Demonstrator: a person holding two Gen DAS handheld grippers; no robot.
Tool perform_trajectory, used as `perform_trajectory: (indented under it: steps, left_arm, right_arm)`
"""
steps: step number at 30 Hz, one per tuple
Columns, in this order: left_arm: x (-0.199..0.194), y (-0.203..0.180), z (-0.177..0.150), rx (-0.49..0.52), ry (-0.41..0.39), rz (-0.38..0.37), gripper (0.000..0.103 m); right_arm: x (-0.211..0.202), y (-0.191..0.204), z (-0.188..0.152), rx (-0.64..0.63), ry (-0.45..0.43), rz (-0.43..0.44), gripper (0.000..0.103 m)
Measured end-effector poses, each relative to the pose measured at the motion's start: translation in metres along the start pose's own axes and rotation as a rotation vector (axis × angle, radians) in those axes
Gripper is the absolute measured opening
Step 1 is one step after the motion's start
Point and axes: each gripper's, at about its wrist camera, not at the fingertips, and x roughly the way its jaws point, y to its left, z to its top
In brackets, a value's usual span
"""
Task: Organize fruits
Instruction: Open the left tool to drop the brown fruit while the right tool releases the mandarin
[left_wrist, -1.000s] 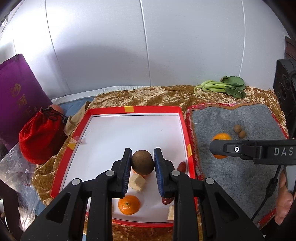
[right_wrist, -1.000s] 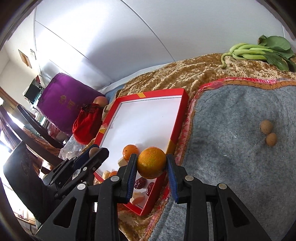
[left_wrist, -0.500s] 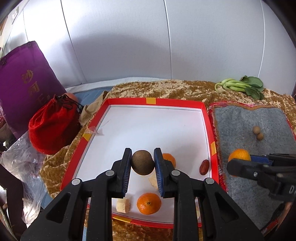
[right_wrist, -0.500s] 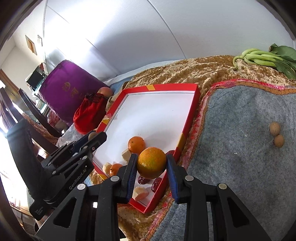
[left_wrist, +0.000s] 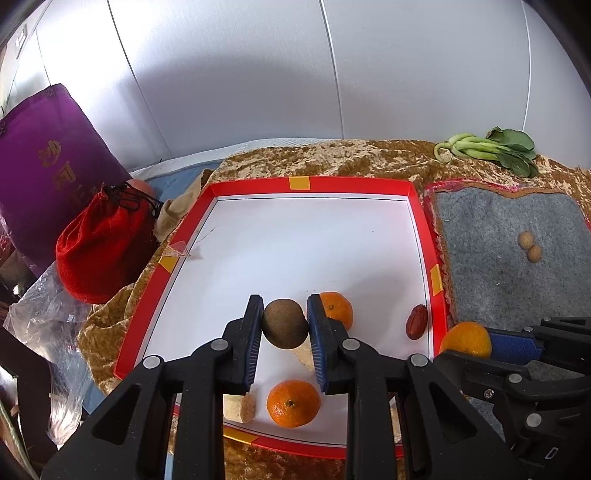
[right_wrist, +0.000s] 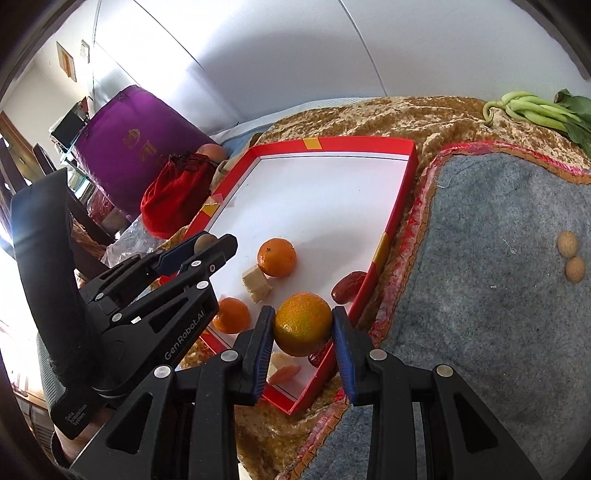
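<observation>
Left wrist view shows the left gripper (left_wrist: 284, 325) with its two fingers closed narrow on a brown kiwi (left_wrist: 285, 324); both blue pads touch the fruit, one on each side. The kiwi hangs above the white floor of the red tray (left_wrist: 314, 183), near the front part. Under and around it lie two mandarins, one just behind the right finger (left_wrist: 337, 309) and one nearer the camera (left_wrist: 293, 403), plus pale cut pieces (left_wrist: 239, 406) and a red date (left_wrist: 416, 326) close to the right wall.

Right gripper (right_wrist: 303, 325) is also closed on fruit: its fingers clamp an orange (right_wrist: 303, 324) from left & right, w/ no gap visible at the pads. In the right wrist view the orange sits above the tray's front right corner, partly over the rim. In the left wrist view the same orange (left_wrist: 466, 339) appears just outside the right wall, above the edge of the grey mat (left_wrist: 509, 258).

Only the right wrist view shows a second date and pinkish pieces (right_wrist: 283, 373) under the orange; it also shows the left gripper (right_wrist: 207, 245) from the side, kiwi barely seen. Two small round brown fruits (right_wrist: 570, 254) lie touching each other on the mat, well apart from both grippers. Green vegetable (left_wrist: 491, 149) lies on the gold cloth (left_wrist: 332, 158) at the back, red pouch (left_wrist: 103, 243) and purple bag (left_wrist: 48, 166) to the left of the tray.
</observation>
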Motion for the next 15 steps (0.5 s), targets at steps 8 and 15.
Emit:
perform_trajectory:
  steps: [8, 15]
  left_arm:
    - [0.0, 0.0, 0.0, 0.009, -0.005, 0.012, 0.022]
    - [0.002, 0.001, -0.001, 0.008, 0.002, 0.015, 0.022]
  right_arm:
    - [0.008, -0.001, -0.001, -0.004, 0.017, -0.017, 0.032]
    - [0.016, 0.006, -0.005, -0.029, 0.033, -0.025, 0.032]
